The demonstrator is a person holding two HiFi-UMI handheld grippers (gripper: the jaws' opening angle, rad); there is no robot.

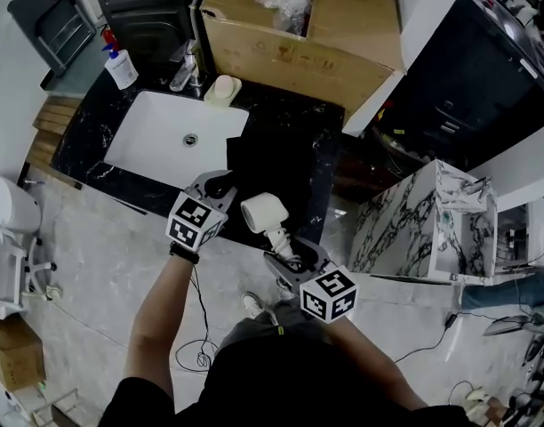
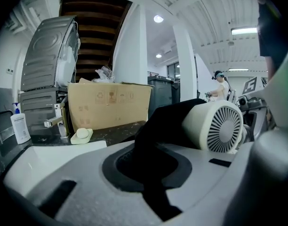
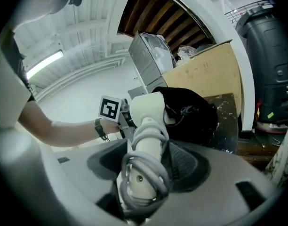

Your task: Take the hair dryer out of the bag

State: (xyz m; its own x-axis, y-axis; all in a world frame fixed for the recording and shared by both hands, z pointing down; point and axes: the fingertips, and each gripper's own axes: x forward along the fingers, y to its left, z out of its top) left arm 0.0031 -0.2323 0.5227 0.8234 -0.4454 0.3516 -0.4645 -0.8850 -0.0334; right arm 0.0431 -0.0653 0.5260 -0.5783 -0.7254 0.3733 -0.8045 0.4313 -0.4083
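- Right gripper (image 3: pixel 145 173): jaws clamped on the handle of the hair dryer (image 3: pixel 145 111), with the cord coiled round it.
- Left gripper (image 2: pixel 151 173): jaws pinched together on a fold of the black bag (image 2: pixel 168 119).
- The dryer head hangs at the front edge of the counter (image 1: pixel 85 145); its nose looks not yet clear of the bag mouth.
- Best course, I judge: hold the bag back and draw the dryer straight out along its nose. Mind the cord snagging the cloth.

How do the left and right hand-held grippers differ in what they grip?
The left hand-held gripper is shut on the black bag; the right hand-held gripper clamps the white hair dryer by its cord-wrapped handle. The left sits nearer the sink; the right nearer the person. Both are shut.
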